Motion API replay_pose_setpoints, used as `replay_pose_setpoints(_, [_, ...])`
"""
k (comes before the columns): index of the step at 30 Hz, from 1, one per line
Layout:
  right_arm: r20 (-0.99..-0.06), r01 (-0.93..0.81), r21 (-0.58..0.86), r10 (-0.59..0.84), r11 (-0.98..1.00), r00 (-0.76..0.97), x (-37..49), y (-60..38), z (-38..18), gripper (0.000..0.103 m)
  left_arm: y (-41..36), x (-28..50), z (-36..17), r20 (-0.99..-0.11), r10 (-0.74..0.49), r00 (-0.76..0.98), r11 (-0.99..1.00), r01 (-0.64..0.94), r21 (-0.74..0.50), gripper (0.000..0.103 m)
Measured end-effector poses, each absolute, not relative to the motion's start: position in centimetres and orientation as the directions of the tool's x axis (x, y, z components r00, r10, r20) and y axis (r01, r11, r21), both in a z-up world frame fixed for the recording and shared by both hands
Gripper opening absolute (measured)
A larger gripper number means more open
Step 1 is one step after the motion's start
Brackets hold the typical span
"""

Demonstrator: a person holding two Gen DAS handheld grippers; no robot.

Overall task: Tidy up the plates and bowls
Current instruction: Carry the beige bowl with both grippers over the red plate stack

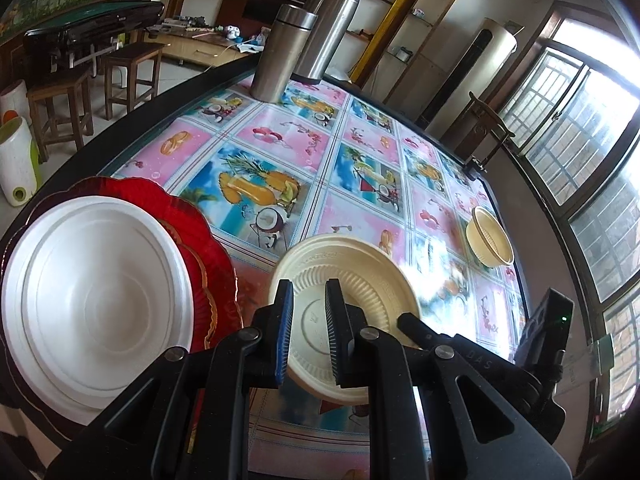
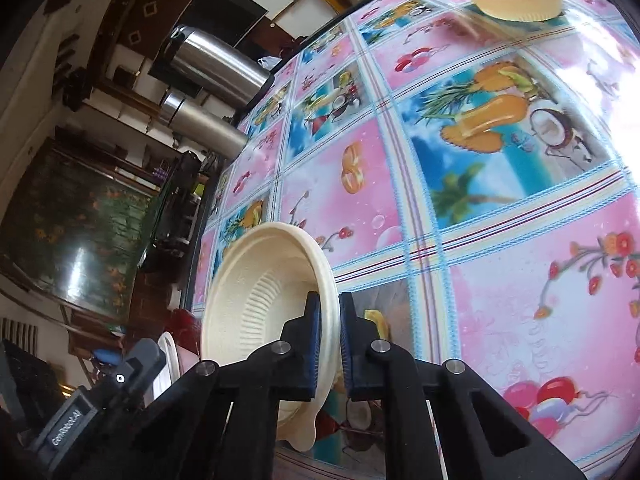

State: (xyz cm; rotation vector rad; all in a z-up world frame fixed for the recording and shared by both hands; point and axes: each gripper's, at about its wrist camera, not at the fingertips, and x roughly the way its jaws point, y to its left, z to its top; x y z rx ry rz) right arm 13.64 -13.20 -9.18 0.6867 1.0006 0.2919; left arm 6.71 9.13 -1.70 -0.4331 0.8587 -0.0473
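Two steel flasks (image 1: 288, 52) upright at the table's far edge, well apart from the work. At far left, white foam plate (image 1: 96, 300) stacked on a scalloped red plate (image 1: 208, 232). Just beside these, cream ribbed plate (image 1: 348, 304) lifted and tilted above the fruit-print tablecloth (image 1: 360, 152), partly hiding it. Left gripper (image 1: 308, 336) hovering over that plate's underside, fingers slightly apart, gripping nothing visible. Right gripper (image 2: 330, 344) pinched shut on the plate's rim. Cream bowl (image 1: 490, 240) far right, alone near the table edge.
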Motion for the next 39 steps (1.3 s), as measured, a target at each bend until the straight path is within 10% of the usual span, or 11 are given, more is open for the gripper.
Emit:
replay_pose_setpoints(18, [-0.639, 0.171, 0.694, 0.487, 0.700, 0.596, 11.8, -21.9, -9.5, 0.010, 3.3, 9.7, -4.7, -0.763, -0.412, 0.498, 0.861, -0.063, -0.506, 0.017])
replay_pose_setpoints(25, [-0.630, 0.151, 0.702, 0.507, 0.696, 0.589, 12.1, -21.7, -9.6, 0.011, 3.3, 10.4, -5.1, -0.775, -0.409, 0.481, 0.863, -0.073, -0.500, 0.041])
replay_pose_setpoints(39, [-0.636, 0.171, 0.700, 0.497, 0.693, 0.589, 12.3, -21.5, -10.3, 0.011, 2.9, 11.2, -8.0, -0.810, -0.385, 0.443, 0.882, -0.081, -0.464, 0.031])
